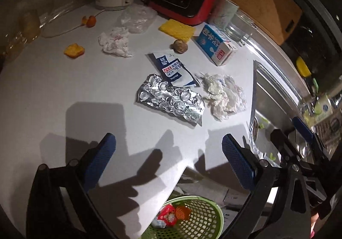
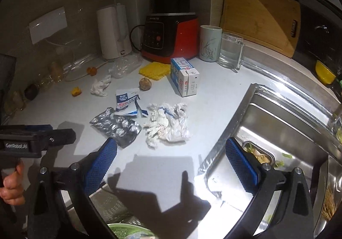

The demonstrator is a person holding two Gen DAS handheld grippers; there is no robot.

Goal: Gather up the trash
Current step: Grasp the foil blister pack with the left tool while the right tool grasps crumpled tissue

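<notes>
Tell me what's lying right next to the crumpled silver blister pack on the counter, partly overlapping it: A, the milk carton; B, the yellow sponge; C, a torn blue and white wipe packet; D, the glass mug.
C: the torn blue and white packet rests on the far edge of the blister pack; the others sit farther back.

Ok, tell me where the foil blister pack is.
In both wrist views the blister pack lies flat mid-counter, its far end touching the torn blue-and-white sachet, with the crumpled tissue just to its right.

Home kitchen: sink [image 2: 284, 123], blender [image 2: 171, 35], counter [image 2: 213, 93]
</notes>
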